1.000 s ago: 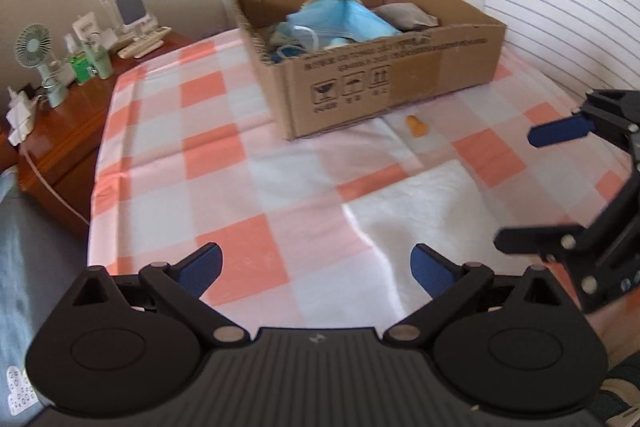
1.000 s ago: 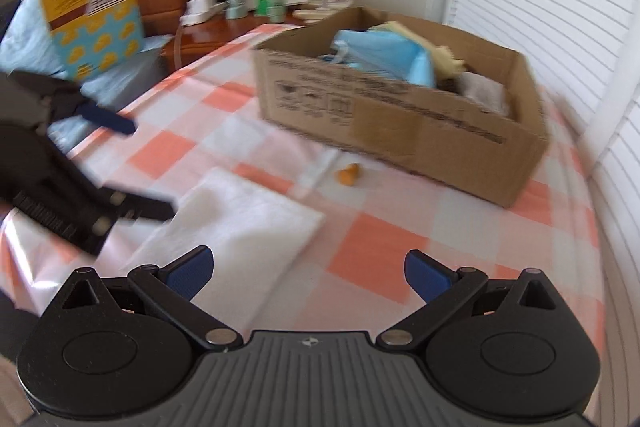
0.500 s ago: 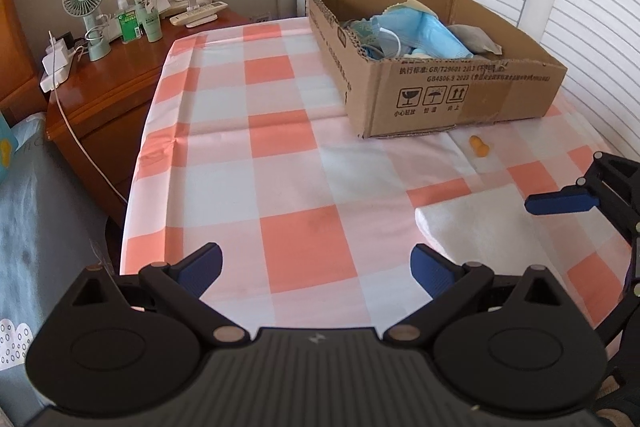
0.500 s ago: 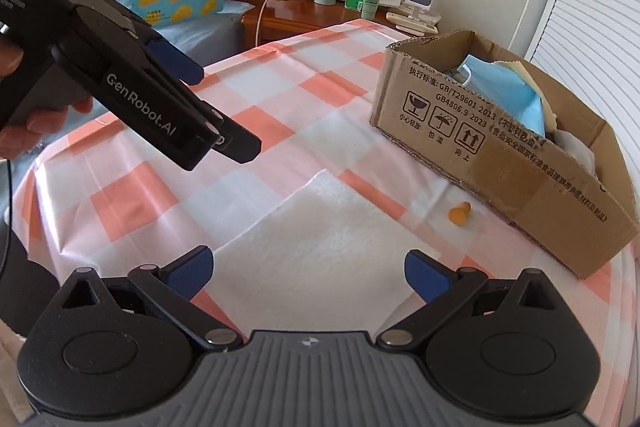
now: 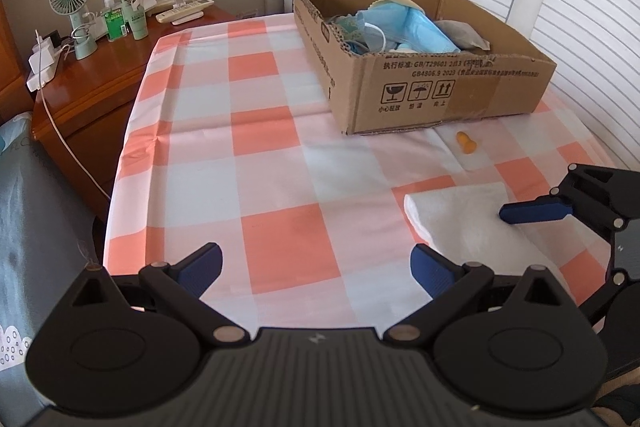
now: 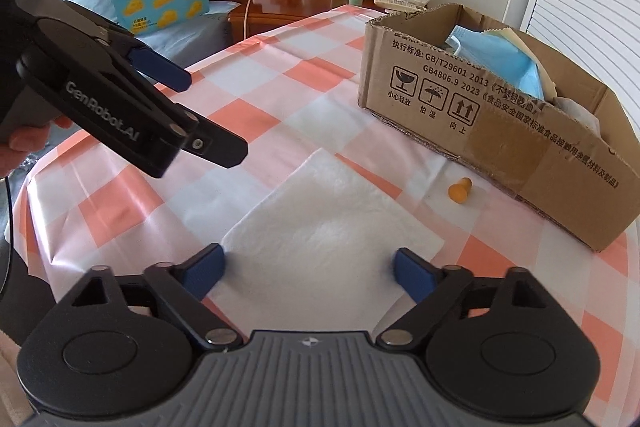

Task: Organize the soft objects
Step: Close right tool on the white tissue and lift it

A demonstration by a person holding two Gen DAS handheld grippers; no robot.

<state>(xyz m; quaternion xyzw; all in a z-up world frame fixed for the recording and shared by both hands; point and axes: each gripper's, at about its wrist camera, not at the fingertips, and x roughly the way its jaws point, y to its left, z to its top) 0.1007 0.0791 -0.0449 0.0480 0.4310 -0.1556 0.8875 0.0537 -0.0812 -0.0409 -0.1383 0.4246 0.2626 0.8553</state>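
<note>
One white cloth [image 6: 328, 223] lies flat on the checked table [image 5: 260, 163], under the right tool [image 6: 308, 267], whose wide jaws are closing with nothing gripped. The left tool [image 5: 316, 265] gapes empty beside it. Ahead: one small orange piece [image 6: 460, 190] and one cardboard box [image 6: 520, 147] of soft things.

Desk under an orange-and-white checked cloth [image 5: 260, 163], open brown cardboard box [image 5: 440, 95], flat white square cloth [image 6: 332, 223], 1 small orange plug [image 6: 460, 189]
</note>
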